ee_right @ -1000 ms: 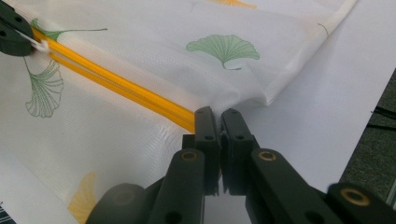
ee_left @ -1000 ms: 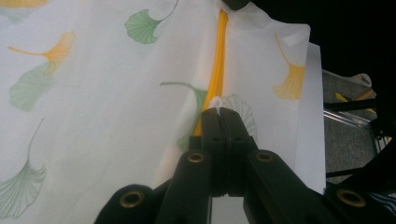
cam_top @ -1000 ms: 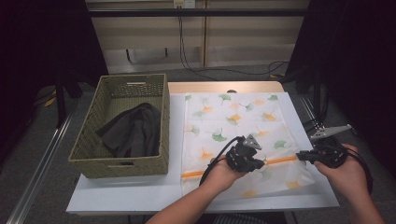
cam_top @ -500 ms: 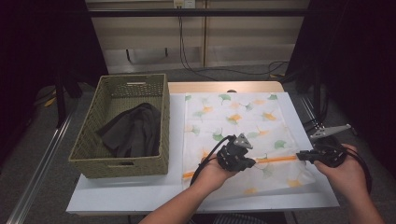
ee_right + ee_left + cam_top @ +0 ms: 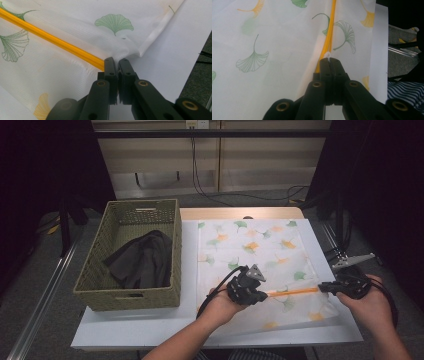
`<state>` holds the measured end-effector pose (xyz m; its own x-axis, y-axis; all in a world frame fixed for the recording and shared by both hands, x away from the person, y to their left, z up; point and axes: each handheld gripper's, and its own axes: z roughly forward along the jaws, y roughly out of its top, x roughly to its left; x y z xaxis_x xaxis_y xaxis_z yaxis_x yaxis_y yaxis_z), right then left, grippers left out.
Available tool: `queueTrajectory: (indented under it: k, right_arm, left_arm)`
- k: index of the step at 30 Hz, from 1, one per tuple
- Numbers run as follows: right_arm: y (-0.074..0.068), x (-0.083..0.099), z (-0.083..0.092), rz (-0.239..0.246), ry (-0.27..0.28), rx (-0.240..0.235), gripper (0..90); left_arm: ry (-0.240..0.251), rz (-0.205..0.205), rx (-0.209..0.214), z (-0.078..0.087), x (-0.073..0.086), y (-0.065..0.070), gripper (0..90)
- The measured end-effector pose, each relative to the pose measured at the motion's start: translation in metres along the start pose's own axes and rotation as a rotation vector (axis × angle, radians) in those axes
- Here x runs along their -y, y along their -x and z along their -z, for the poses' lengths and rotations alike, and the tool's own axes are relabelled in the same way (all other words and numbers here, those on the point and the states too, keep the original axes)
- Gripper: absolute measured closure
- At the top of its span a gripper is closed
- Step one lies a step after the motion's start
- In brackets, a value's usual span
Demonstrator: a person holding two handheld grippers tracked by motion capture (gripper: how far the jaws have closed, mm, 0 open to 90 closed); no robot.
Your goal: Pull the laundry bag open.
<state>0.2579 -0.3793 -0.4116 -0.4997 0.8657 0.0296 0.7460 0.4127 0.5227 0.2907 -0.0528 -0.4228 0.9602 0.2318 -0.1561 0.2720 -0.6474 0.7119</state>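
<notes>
Basket (image 5: pixel 131 255) with dark cloth (image 5: pixel 142 257) left of mesh bag (image 5: pixel 255 265) in high view, left gripper (image 5: pixel 329 60) pinching white zipper pull (image 5: pixel 327 55), right gripper (image 5: pixel 115 62) clamped on bag's zipper end, orange zipper (image 5: pixel 294 292) lying crosswise.

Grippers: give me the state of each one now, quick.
Left gripper: shut on the zipper pull of the mesh bag.
Right gripper: shut on the bag's edge at the orange zipper end.

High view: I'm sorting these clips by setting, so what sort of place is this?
Probably a lab or studio recording bay, not a home: a white table stands on grey carpet, dark curtains hang on both sides, and cables trail down the back wall. The woven basket and leaf-print bag look like props.
</notes>
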Motion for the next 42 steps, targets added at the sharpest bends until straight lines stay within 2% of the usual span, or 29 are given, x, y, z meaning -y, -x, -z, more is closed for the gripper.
queueTrajectory:
  k: [2, 4, 5, 6, 7, 8, 9, 10, 11, 13, 14, 15, 16, 17, 18, 19, 20, 23, 24, 27, 29, 30, 31, 34, 35, 36, 37, 38, 42]
  right_arm:
    - [0.0, 0.0, -0.001, 0.0, 0.001, -0.006, 87.2]
    - [-0.001, 0.0, -0.001, -0.002, -0.001, -0.003, 87.2]
    - [0.0, 0.0, -0.001, -0.002, -0.003, -0.001, 87.2]
    - [0.0, 0.001, -0.001, -0.007, -0.005, -0.001, 87.2]
    - [0.002, 0.002, -0.002, -0.005, -0.006, -0.008, 87.2]
    - [0.002, 0.002, -0.002, -0.005, -0.007, -0.009, 87.2]
    - [0.002, 0.002, -0.002, -0.005, -0.007, -0.009, 87.2]
    - [0.002, 0.002, -0.003, -0.007, -0.013, -0.009, 87.2]
    - [0.003, 0.003, -0.003, -0.009, -0.011, -0.014, 87.2]
    - [0.003, 0.002, -0.003, -0.009, -0.009, -0.021, 87.2]
    - [0.001, 0.002, -0.003, -0.013, -0.01, -0.017, 87.2]
    - [0.001, 0.002, -0.003, -0.013, -0.01, -0.017, 87.2]
    - [0.002, 0.002, -0.003, -0.003, -0.007, -0.012, 87.2]
    - [0.002, 0.002, -0.002, -0.008, -0.008, -0.014, 87.2]
    - [0.003, 0.002, -0.002, -0.006, -0.003, -0.023, 87.2]
    - [0.003, 0.003, -0.002, -0.007, -0.003, -0.019, 87.2]
    - [0.003, 0.003, -0.002, -0.005, -0.011, -0.007, 87.2]
    - [0.005, 0.004, -0.003, -0.014, -0.01, -0.018, 87.2]
    - [0.005, 0.004, -0.003, -0.014, -0.011, -0.017, 87.2]
    - [0.006, 0.005, -0.002, -0.015, -0.02, -0.006, 87.2]
    - [0.006, 0.006, -0.002, -0.014, -0.016, -0.001, 87.2]
    - [0.006, 0.006, -0.002, -0.024, -0.015, -0.007, 87.2]
    - [0.007, 0.007, -0.002, -0.019, -0.02, -0.01, 87.2]
    - [0.007, 0.007, -0.003, -0.015, -0.021, 0.0, 87.2]
    - [0.007, 0.007, -0.003, -0.014, -0.021, 0.0, 87.2]
    - [0.007, 0.007, -0.003, -0.021, -0.027, -0.005, 87.2]
    - [0.007, 0.007, -0.004, -0.013, -0.025, -0.006, 87.2]
    - [0.007, 0.007, -0.005, -0.017, -0.025, -0.013, 87.2]
    - [0.007, 0.006, -0.006, -0.012, -0.034, -0.02, 87.2]
  left_arm:
    - [-0.023, -0.008, -0.007, 0.004, 0.002, -0.001, 90.0]
    - [-0.007, 0.0, -0.011, 0.004, 0.005, -0.002, 90.0]
    - [-0.038, -0.008, -0.015, 0.007, 0.005, -0.003, 90.0]
    - [-0.048, -0.017, -0.018, 0.009, 0.005, -0.004, 90.0]
    - [-0.024, -0.009, -0.014, 0.009, 0.007, -0.004, 90.0]
    - [-0.041, -0.012, -0.019, 0.011, 0.008, -0.004, 90.0]
    - [-0.037, -0.003, -0.02, 0.012, 0.009, -0.004, 90.0]
    - [-0.049, -0.016, -0.021, 0.014, 0.01, -0.005, 90.0]
    - [-0.033, -0.008, -0.017, 0.015, 0.012, -0.005, 90.0]
    - [-0.037, -0.007, -0.016, 0.017, 0.013, -0.006, 90.0]
    - [-0.056, -0.005, -0.021, 0.019, 0.013, -0.006, 90.0]
    - [-0.057, -0.02, -0.024, 0.02, 0.014, -0.007, 90.0]
    - [-0.037, -0.007, -0.018, 0.02, 0.015, -0.006, 90.0]
    - [-0.035, -0.011, -0.025, 0.021, 0.016, -0.006, 90.0]
    - [-0.031, -0.001, -0.013, 0.022, 0.016, -0.006, 90.0]
    - [-0.04, -0.017, -0.029, 0.023, 0.017, -0.006, 90.0]
    - [-0.071, -0.021, -0.028, 0.026, 0.016, -0.007, 90.0]
    - [-0.047, -0.012, -0.01, 0.027, 0.017, -0.006, 90.0]
    - [-0.037, -0.013, -0.024, 0.026, 0.018, -0.005, 90.0]
    - [-0.066, -0.022, -0.024, 0.03, 0.019, -0.006, 90.0]
    - [-0.05, -0.021, -0.027, 0.031, 0.022, -0.007, 90.0]
    - [-0.069, -0.012, -0.029, 0.034, 0.023, -0.007, 90.0]
    - [-0.046, -0.011, -0.03, 0.034, 0.025, -0.007, 90.0]
    - [-0.059, -0.007, -0.026, 0.04, 0.028, -0.009, 90.0]
    - [-0.069, -0.017, -0.026, 0.042, 0.029, -0.01, 90.0]
    - [-0.06, -0.002, -0.027, 0.044, 0.03, -0.009, 90.0]
    - [-0.071, -0.016, -0.029, 0.046, 0.03, -0.01, 90.0]
    - [-0.059, -0.007, -0.032, 0.047, 0.031, -0.009, 90.0]
    - [-0.075, -0.019, -0.036, 0.051, 0.034, -0.01, 90.0]
